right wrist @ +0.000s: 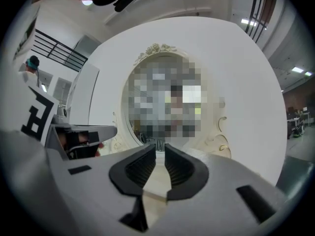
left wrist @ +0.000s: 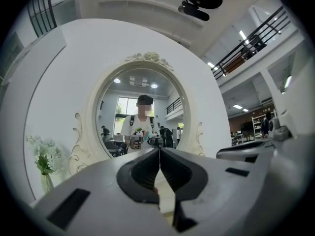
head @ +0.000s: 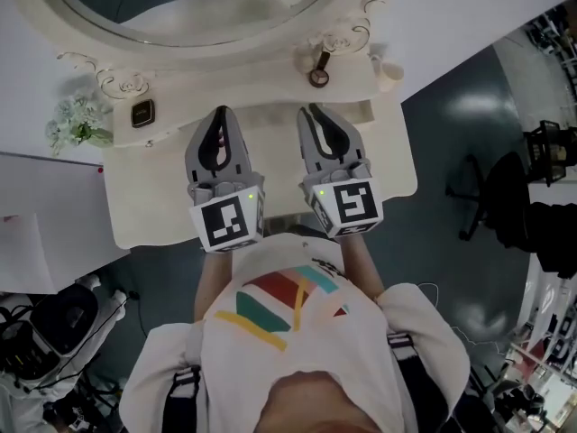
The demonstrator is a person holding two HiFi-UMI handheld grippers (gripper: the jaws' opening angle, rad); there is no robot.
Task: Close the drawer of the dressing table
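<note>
Just beyond your chest, the left claw (head: 219,111) is closed and empty, and the right claw (head: 310,109) is barely parted on nothing. Both are level over the table (head: 397,165), probably readying a push. The drawer lies under the front edge, hidden; I can't tell how far out it stands.

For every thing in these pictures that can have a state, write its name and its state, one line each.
Left claw: shut, empty.
Right claw: barely open, empty.
Drawer: not in sight, so open or shut cannot be told.
Flowers: upright, left of the mirror.
</note>
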